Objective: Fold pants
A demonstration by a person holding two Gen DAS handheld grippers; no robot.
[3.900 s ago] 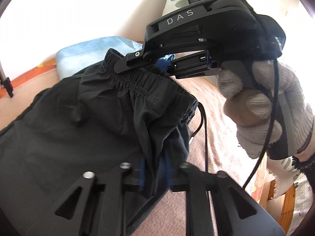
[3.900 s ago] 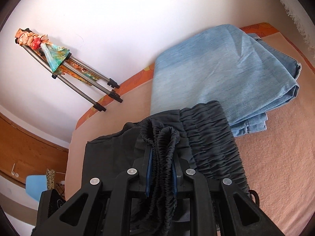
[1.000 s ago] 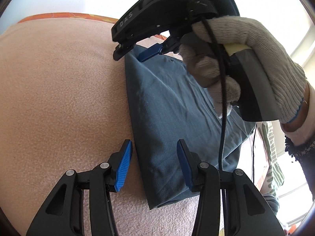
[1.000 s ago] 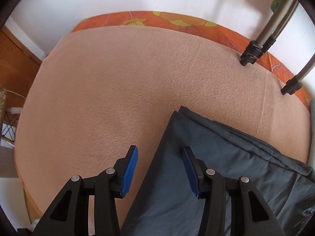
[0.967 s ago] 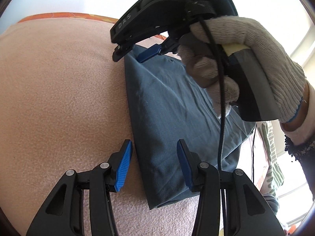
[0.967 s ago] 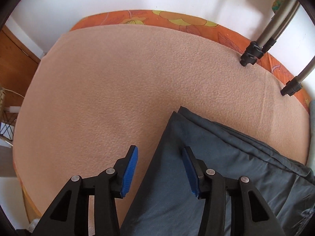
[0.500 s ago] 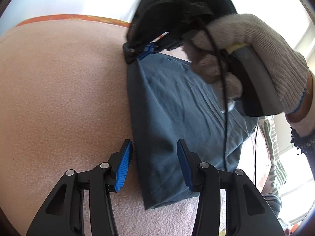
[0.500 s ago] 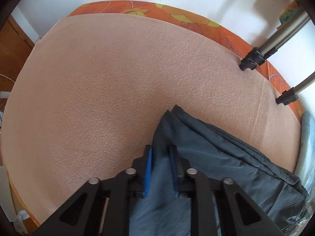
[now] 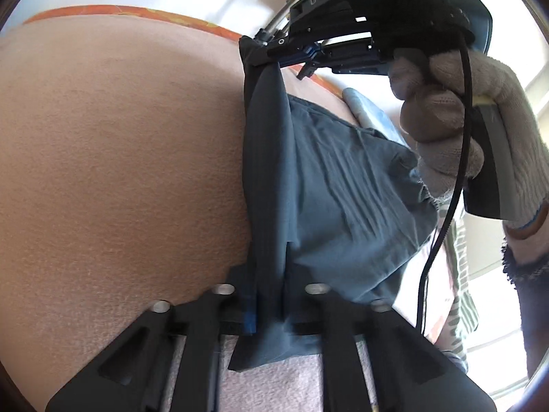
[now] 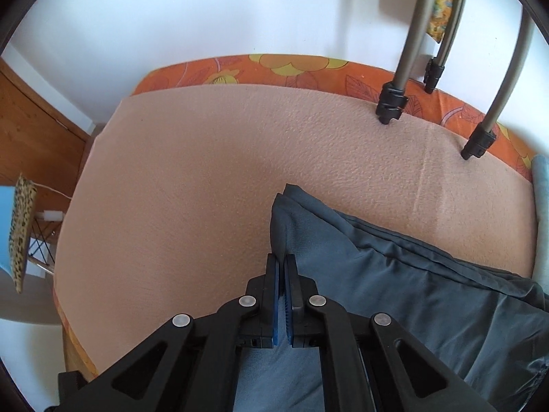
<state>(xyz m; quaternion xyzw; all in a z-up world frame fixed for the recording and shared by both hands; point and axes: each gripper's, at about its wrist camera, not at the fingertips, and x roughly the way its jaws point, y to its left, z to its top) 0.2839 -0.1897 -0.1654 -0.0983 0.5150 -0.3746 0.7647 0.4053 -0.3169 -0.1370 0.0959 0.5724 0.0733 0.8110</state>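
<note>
Both my grippers just clamped down on the dark pants (image 9: 329,185). Left gripper (image 9: 267,304) pinches the hem at the near corner, right gripper (image 10: 283,285) pinches the far corner, lifted off the peach blanket (image 10: 212,178). Pants lie along the blanket's right side, near the tripod legs (image 10: 391,103).

Both grippers, open a second ago, have just clamped the dark pants (image 9: 329,178): left gripper (image 9: 269,304) low, right gripper (image 10: 283,295) lifting its corner.
</note>
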